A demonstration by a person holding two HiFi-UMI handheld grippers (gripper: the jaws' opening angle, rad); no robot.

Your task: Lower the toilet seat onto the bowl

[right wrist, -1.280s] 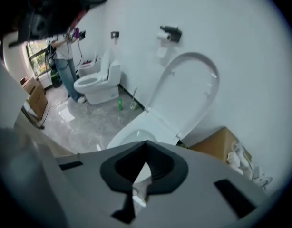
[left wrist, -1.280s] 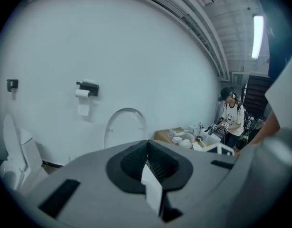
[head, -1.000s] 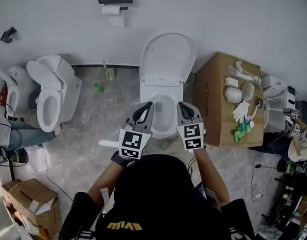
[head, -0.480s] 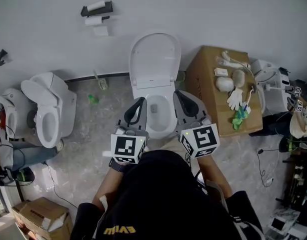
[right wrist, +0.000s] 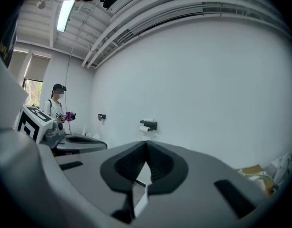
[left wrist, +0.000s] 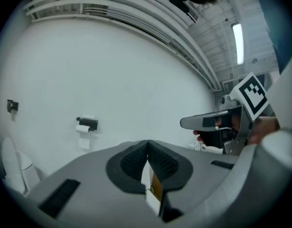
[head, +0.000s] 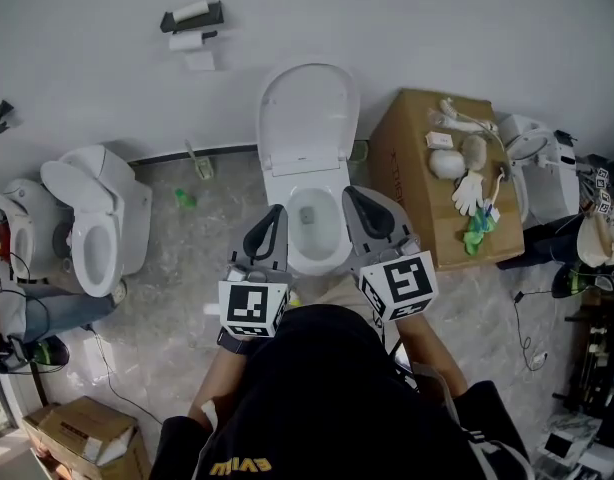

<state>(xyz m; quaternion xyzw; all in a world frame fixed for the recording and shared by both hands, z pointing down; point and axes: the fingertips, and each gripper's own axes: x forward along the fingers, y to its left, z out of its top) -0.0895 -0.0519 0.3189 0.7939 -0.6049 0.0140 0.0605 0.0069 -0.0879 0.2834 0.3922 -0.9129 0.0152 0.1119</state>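
seat (head: 308,116): raised. it stands upright against the wall behind the bowl (head: 317,232) and does not rest on it. the bowl is open from above.

left claw (head: 274,215): pressed together, tips meeting, nothing pinched. in the head view it lies over the bowl's near left edge and points at the wall, well apart from the seat.

right claw (head: 353,197): pressed together, nothing pinched. you hold it beside the left one, over the bowl's near right edge, also clear of the seat.

surroundings: a box (head: 415,208) stands just right of the bowl, with a glove (head: 471,191) on top. a second toilet (head: 99,208) stands at the left. a paper holder (head: 192,17) is fixed to the wall.
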